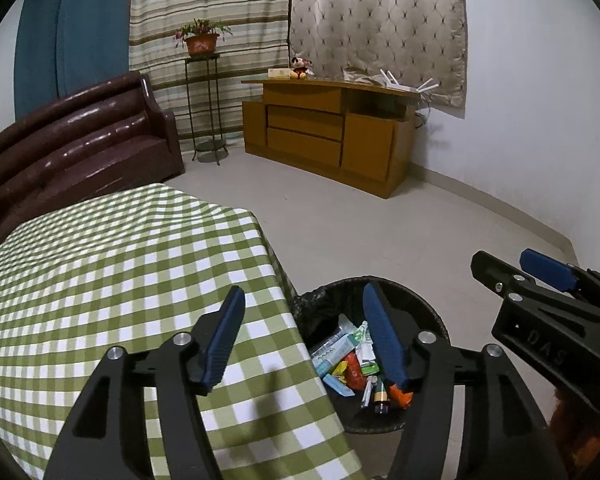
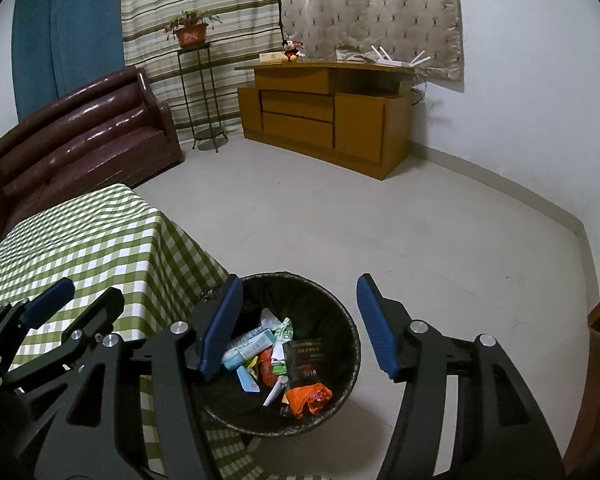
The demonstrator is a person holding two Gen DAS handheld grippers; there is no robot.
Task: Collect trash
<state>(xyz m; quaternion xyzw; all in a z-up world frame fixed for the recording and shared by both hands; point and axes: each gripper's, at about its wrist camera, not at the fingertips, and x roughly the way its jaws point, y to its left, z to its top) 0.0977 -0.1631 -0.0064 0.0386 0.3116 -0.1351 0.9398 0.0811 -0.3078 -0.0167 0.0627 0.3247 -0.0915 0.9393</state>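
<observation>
A black trash bin (image 2: 346,320) with a dark liner stands on the floor against the corner of the checked table. Inside lies mixed trash (image 2: 260,346): wrappers, a pale carton, a dark packet (image 2: 304,360) and a crumpled orange bag (image 2: 308,398). My right gripper (image 2: 300,282) hangs open above the bin with nothing between its blue pads. My left gripper (image 1: 302,294) is open too and empty, straddling the table corner and the bin (image 1: 328,304), where the trash (image 1: 346,360) shows. Each gripper appears in the other's view: the right gripper (image 1: 540,280) and the left gripper (image 2: 60,300).
The table (image 1: 100,280) wears a green and white checked cloth. Farther off are a brown leather sofa (image 1: 80,148), a metal plant stand (image 1: 204,104) with a potted plant, and a wooden cabinet (image 1: 324,132) by the curtains. Pale tiled floor (image 2: 380,220) lies beyond the bin.
</observation>
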